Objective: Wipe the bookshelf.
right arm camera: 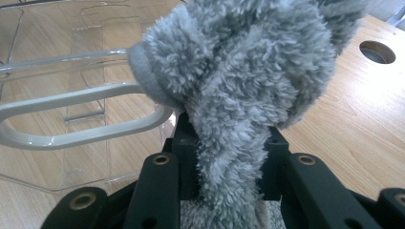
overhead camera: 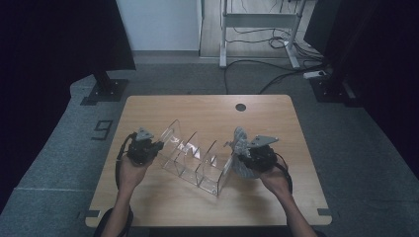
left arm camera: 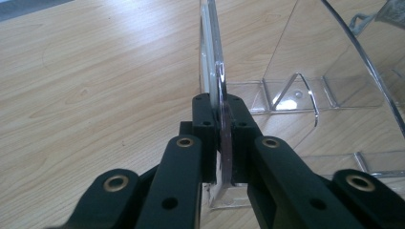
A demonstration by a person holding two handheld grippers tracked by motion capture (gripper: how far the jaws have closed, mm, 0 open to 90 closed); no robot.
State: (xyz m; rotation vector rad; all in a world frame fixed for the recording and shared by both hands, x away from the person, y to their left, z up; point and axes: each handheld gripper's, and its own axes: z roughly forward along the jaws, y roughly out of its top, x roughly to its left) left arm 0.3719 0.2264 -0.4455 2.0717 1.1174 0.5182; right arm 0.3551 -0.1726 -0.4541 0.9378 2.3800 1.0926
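Clear acrylic, the divided organiser rack (overhead camera: 195,158) lies mid-surface on the pale wooden surface (overhead camera: 148,197). The left tongs (left arm camera: 223,138) are clamped on the rack's end wall, probably to steady it. At the rack's opposite end, the right tongs (right arm camera: 229,143) pinch a fluffy grey microfibre cloth (right arm camera: 248,81) against the outer panel, seemingly for wiping. Inner dividers may hinder the cloth; a round cable hole (overhead camera: 240,107) sits beyond the rack.

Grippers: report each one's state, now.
Left gripper: shut on the clear organizer wall.
Right gripper: shut on the grey fluffy cloth.
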